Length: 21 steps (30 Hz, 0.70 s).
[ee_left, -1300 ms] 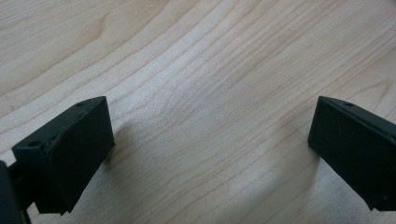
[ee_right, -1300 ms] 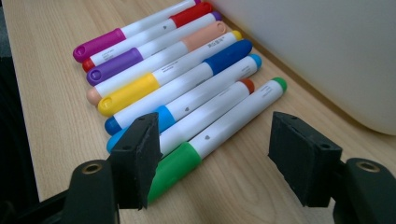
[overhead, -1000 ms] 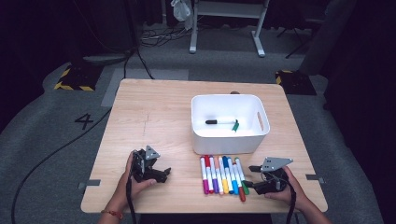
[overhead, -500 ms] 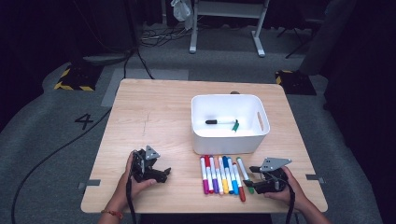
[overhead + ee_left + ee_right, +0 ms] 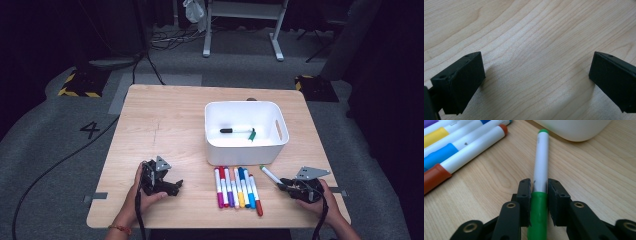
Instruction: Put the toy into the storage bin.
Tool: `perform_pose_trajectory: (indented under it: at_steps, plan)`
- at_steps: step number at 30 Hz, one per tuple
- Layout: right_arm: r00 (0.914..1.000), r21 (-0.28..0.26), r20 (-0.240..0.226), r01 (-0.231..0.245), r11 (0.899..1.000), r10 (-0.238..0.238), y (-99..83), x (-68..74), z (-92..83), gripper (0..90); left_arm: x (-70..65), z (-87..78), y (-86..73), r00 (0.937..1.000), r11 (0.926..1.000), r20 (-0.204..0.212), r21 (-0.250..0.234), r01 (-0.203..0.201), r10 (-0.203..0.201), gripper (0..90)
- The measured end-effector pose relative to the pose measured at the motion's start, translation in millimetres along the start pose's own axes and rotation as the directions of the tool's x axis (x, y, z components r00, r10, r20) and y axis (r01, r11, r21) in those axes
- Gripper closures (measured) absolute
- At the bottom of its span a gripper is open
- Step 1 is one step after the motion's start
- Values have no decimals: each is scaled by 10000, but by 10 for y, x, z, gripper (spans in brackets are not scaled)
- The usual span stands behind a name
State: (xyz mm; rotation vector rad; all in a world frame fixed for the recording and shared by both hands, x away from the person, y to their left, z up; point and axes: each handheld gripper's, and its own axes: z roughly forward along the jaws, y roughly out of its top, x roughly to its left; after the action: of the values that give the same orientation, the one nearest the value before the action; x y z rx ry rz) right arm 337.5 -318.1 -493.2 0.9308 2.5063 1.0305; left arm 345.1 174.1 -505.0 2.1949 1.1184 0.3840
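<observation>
My right gripper [image 5: 285, 184] [image 5: 539, 182] rests low at the table's front right. Its jaws have just been closing and are now shut on a white marker with a green cap [image 5: 270, 174] [image 5: 541, 157], which points toward the white bin [image 5: 247, 152]. A row of several coloured markers [image 5: 237, 186] [image 5: 461, 142] lies to its left. The bin holds a black-capped marker [image 5: 235, 131] and a green cap [image 5: 252, 135]. At the front left, my left gripper [image 5: 175, 185] [image 5: 536, 70] sits on the bare wood, open, with nothing between its jaws.
The wooden table [image 5: 165, 120] stands on grey floor with cables [image 5: 50, 170] trailing at the left. The bin's wall [image 5: 574, 130] is close ahead of the held marker. Bare wood stretches across the table's left half.
My right gripper has shut on the green-capped marker and shifted to the right, drawing it away from the row. The left gripper has stayed put.
</observation>
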Motion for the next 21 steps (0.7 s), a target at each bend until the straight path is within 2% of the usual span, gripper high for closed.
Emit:
perform_pose_trajectory:
  at_steps: [6, 7, 11, 16, 17, 21]
  plan:
    - [9996, -1, -150, 253, 9997, -253, 18, -30, -16, 751, 1, 0, 0, 10000, 10000, -8, -1, -8, 8, 4]
    - [9986, -48, -336, 397, 9992, -398, 29, -28, -39, 751, 0, 0, 0, 10000, 10000, 1, -4, 7, -7, 4]
    - [9949, -578, -642, 741, 9956, -777, 96, 9, -142, 751, 0, 0, 0, 10000, 10000, 0, -3, 1, -1, 4]
    - [9841, -1253, -882, 1425, 9818, -1541, 271, 65, -298, 751, 1, 0, 0, 10000, 10000, -5, 0, -6, 6, 4]
    - [9793, -1367, -933, 1661, 9766, -1797, 335, 76, -345, 751, 0, 0, 0, 10000, 10000, 0, -3, 5, -5, 4]
    - [9664, -1962, -1144, 2051, 9589, -2302, 567, 70, -494, 751, 0, 0, 0, 10000, 10000, -6, -3, -2, 2, 4]
